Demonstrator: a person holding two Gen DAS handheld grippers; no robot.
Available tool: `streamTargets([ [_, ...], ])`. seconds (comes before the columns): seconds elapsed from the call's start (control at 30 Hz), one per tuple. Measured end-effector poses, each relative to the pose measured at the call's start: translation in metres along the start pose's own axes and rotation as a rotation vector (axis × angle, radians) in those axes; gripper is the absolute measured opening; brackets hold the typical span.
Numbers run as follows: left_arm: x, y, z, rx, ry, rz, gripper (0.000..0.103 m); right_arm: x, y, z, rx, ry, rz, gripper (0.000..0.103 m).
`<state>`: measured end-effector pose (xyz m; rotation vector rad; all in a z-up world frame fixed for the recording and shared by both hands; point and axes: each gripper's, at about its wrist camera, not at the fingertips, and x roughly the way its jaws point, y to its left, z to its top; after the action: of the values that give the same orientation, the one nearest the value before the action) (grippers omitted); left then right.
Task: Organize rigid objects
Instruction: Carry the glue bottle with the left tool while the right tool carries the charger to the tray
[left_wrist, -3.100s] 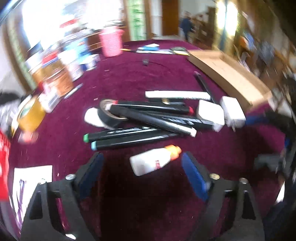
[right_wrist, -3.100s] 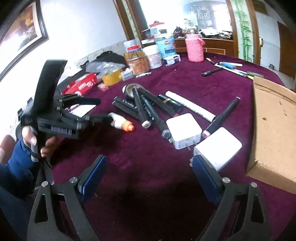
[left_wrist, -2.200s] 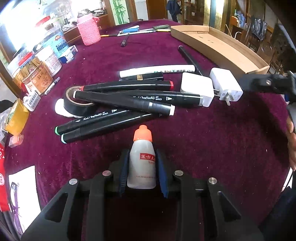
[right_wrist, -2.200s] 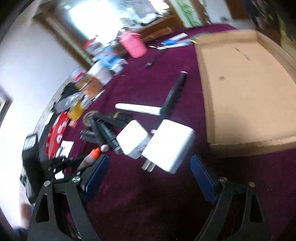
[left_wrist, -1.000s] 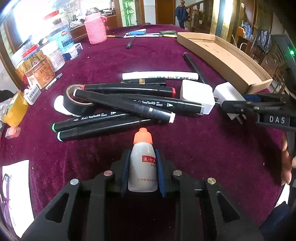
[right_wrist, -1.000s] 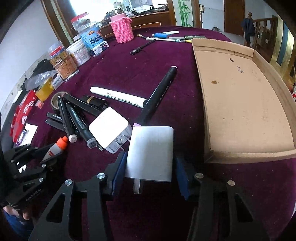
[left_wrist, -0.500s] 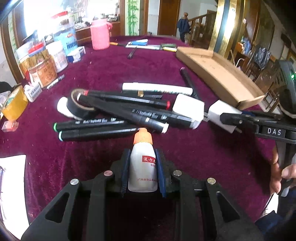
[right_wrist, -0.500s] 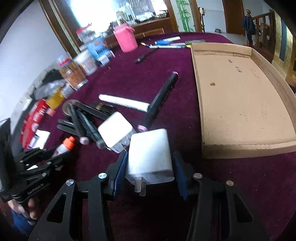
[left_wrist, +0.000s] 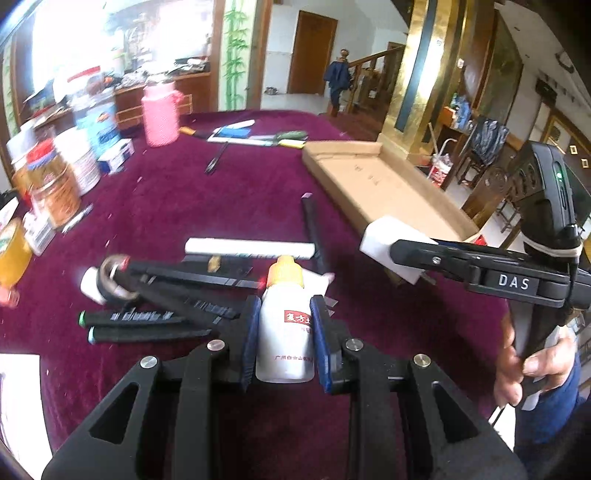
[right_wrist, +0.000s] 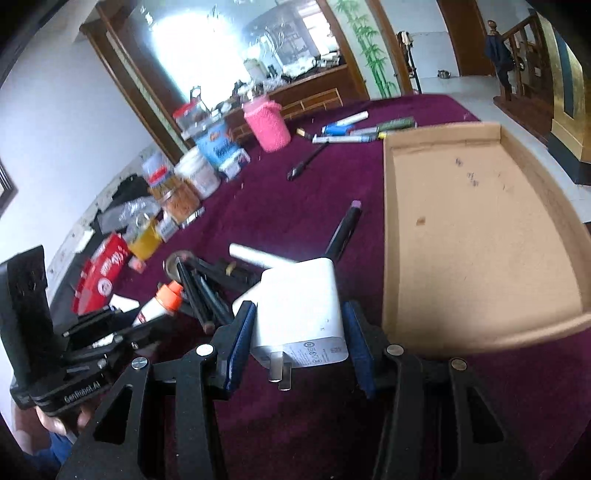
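Left gripper (left_wrist: 284, 332): blue pads clamped on the sides of a small white glue bottle (left_wrist: 286, 332), orange cap pointing away, lifted clear of the table.
Right gripper (right_wrist: 299, 336): pads pressed on both flat sides of a white charger (right_wrist: 301, 314), its two metal prongs facing the camera, held above the cloth.
Only in the left view: the right hand (left_wrist: 524, 354) around the other tool's black handle; the charger (left_wrist: 391, 251) seen side-on as a smooth block at that tool's tip, in front of the tray's near corner.
Only in the right view: the whole floor of the cardboard tray (right_wrist: 476, 251), bare but for small marks; the glue bottle (right_wrist: 159, 306) seen from the side in the other tool.
Materials: table (right_wrist: 332, 424) covered in deep red velvety cloth; tray of plain brown cardboard with a low raised rim; black markers (left_wrist: 147, 317) slim and hard, piled crosswise near the table's middle beside a roll of tape (left_wrist: 110, 284) and a white tube (left_wrist: 251, 247).
Far edge: pink knitted holder (right_wrist: 267, 125), jars and pens.
Open room: bare cloth along the near edge below both grippers; tray at the table's right side.
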<state>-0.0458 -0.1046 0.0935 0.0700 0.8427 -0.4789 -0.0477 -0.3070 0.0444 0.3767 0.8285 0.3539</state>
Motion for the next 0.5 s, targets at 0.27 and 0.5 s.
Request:
streamTargets([
  [0.27,0.011,-0.037,0.046,0.028,-0.019,-0.069,0.024,-0.029,-0.032,0.053,0.036,-0.110,-0.021,0.044],
  [0.5,0.039,-0.068,0.080,0.025,-0.018,-0.111,0.024,-0.023,-0.076,0.094,0.091,-0.126,-0.036,0.043],
])
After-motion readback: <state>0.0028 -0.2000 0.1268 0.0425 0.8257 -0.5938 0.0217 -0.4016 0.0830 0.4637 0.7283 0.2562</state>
